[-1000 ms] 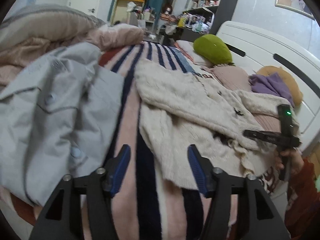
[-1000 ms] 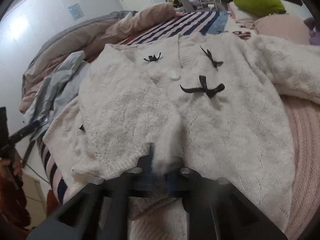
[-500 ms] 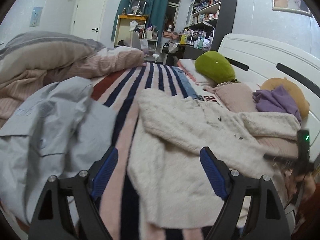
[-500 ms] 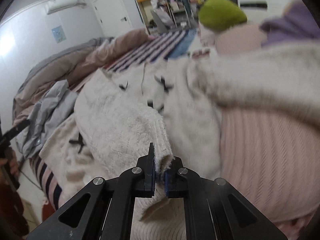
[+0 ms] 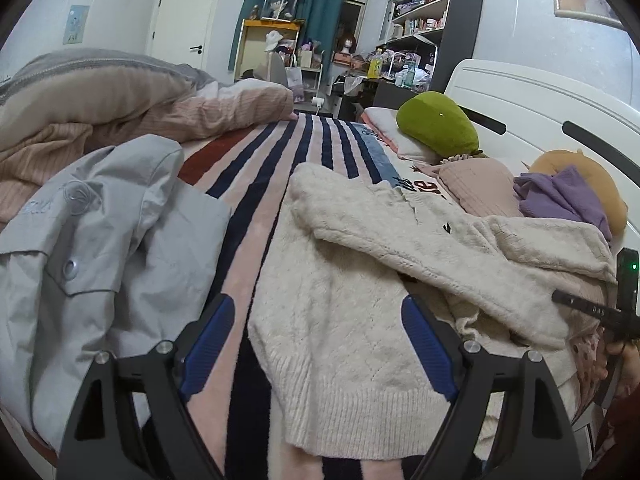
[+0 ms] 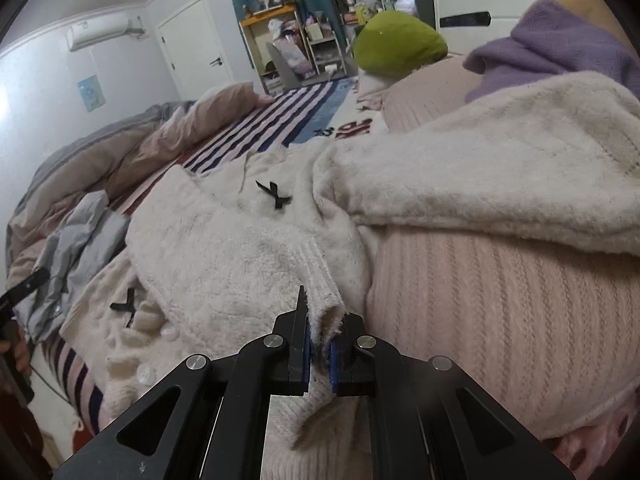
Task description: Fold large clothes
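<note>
A cream knitted cardigan with small black bows lies on the striped bed; it also shows in the right wrist view. My right gripper is shut on the cardigan's ribbed hem and holds that edge lifted and turned over the body. One sleeve drapes over a pink pillow. My left gripper is open and empty, low over the cardigan's near edge at the bed's side.
A grey shirt lies crumpled left of the cardigan. Pink pillows, a green cushion, a purple garment and the white headboard are at the right. A bundled duvet fills the far left.
My right gripper has lifted the hem and carried it over the cardigan's body, folding that side. My left gripper has opened wider and tilted up, lower over the near edge.
</note>
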The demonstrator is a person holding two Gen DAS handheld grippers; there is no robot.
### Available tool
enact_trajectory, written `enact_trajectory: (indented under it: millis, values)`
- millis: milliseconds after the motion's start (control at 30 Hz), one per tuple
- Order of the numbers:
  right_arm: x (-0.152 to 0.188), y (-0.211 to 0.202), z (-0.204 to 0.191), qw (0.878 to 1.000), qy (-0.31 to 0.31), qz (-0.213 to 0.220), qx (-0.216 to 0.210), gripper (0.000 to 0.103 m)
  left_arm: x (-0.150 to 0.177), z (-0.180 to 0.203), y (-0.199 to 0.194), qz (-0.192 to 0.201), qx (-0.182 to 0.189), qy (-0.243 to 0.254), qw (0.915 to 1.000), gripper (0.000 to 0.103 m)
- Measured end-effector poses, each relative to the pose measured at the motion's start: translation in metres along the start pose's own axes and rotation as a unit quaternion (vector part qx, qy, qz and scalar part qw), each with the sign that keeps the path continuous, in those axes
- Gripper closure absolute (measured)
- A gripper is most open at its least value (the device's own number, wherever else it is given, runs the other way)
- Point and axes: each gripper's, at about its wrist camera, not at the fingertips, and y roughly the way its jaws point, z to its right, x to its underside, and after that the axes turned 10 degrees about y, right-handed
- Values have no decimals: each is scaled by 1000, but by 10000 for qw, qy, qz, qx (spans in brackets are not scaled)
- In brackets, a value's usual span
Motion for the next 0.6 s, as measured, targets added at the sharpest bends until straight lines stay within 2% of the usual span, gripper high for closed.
enact_trajectory:
  millis: [67,133,233,300,333,367,500,600]
  values:
    - [9,12,-6,9995,-95,-279,-115,101,-1,1,0,14,15,-4,10000,20]
    - [19,24,-16,9988,-253,-424,20,99,-4,4,-1,41,61,-25,10000,20]
    - [22,28,-18,9989,-244,-385,107,97,-9,12,-5,136,144,53,9998,20]
    - [19,21,-14,9994,-150,-328,-6,87,-13,18,-7,191,145,138,9996,18]
    - [15,12,-10,9997,-87,-229,-75,73,-15,21,-9,231,153,165,9995,18]
    - [12,3,-6,9999,-34,-106,-87,63,-17,22,-10,259,162,172,9994,16]
    - [-2,-48,21,9982,280,533,62,60,-27,32,-17,400,277,206,9986,14]
    - [-6,-87,48,9927,634,996,244,52,-33,38,-16,461,321,304,9980,12]
